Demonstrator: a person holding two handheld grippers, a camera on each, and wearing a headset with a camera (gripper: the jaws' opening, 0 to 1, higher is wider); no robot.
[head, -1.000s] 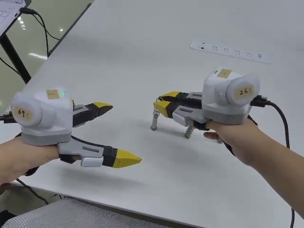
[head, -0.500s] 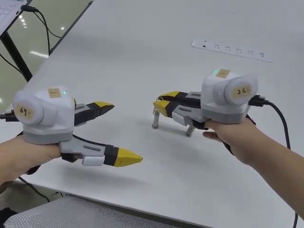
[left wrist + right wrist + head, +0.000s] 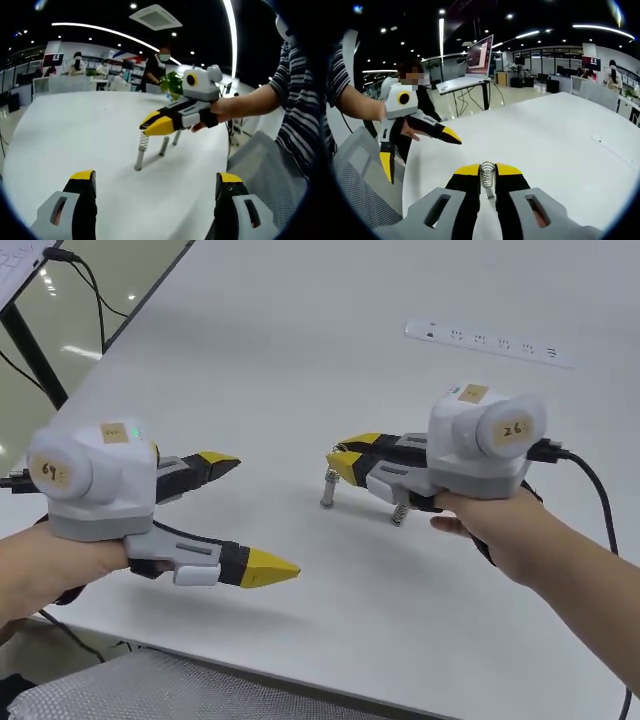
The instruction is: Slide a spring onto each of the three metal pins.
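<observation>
Coiled metal spring (image 3: 488, 175) and its upright metal pin (image 3: 489, 192): the spring is sitting over the upper part of the pin, which is standing on the white tabletop (image 3: 300, 330). In the left gripper view the spring (image 3: 143, 142) is covering the top of the pin (image 3: 139, 161), and the lower shaft is showing bare.

Right gripper (image 3: 487, 169), with grey body and yellow-tipped black jaws: its jaws are narrowed to about the spring's width and are closing on the coil from both sides. In the head view this gripper (image 3: 347, 453) is reaching leftward, with its tips just at the top of the spring (image 3: 328, 480).

Two further upright pins (image 3: 164, 145) (image 3: 176, 137) are standing just beyond the first, under the body of the right gripper (image 3: 152, 124); one of them (image 3: 400, 512) is showing below it in the head view.

Left gripper (image 3: 155, 176), of the same build: its jaws are standing wide apart, holding and touching nothing. In the head view it (image 3: 243, 513) is hovering above the near edge of the table, well apart from the pins.

A long white power strip (image 3: 490, 343) is lying at the far side of the tabletop.
</observation>
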